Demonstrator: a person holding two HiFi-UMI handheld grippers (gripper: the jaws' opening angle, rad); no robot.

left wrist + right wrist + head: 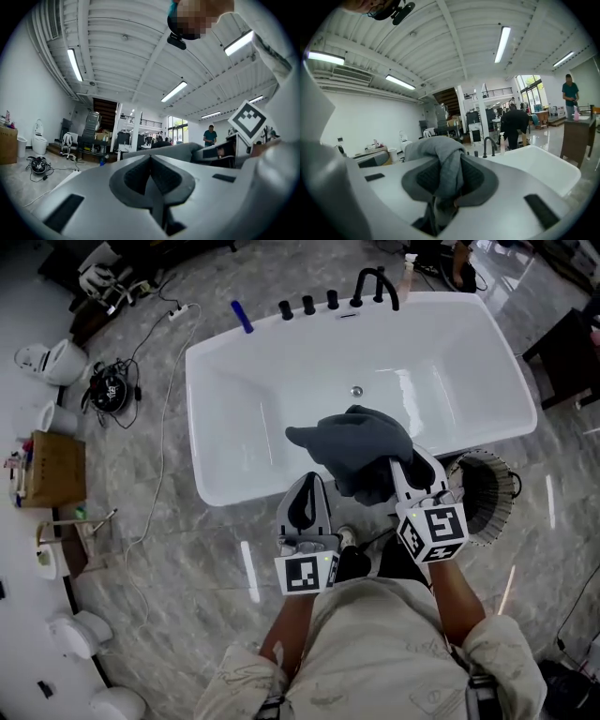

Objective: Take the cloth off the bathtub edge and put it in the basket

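A grey cloth hangs bunched over the near rim of the white bathtub, lifted off the edge. My right gripper is shut on it. In the right gripper view the cloth drapes over and down between the jaws of the right gripper, with the tub beyond. The left gripper hovers just left of the cloth, in front of the tub, jaws shut with nothing in them; the left gripper view shows the left gripper pointing up at the ceiling. A round wire basket stands on the floor right of my right gripper.
A black faucet and knobs line the tub's far rim, with a blue item near its far left corner. A cardboard box, cables and white fixtures lie left. Dark furniture stands right. People stand far off.
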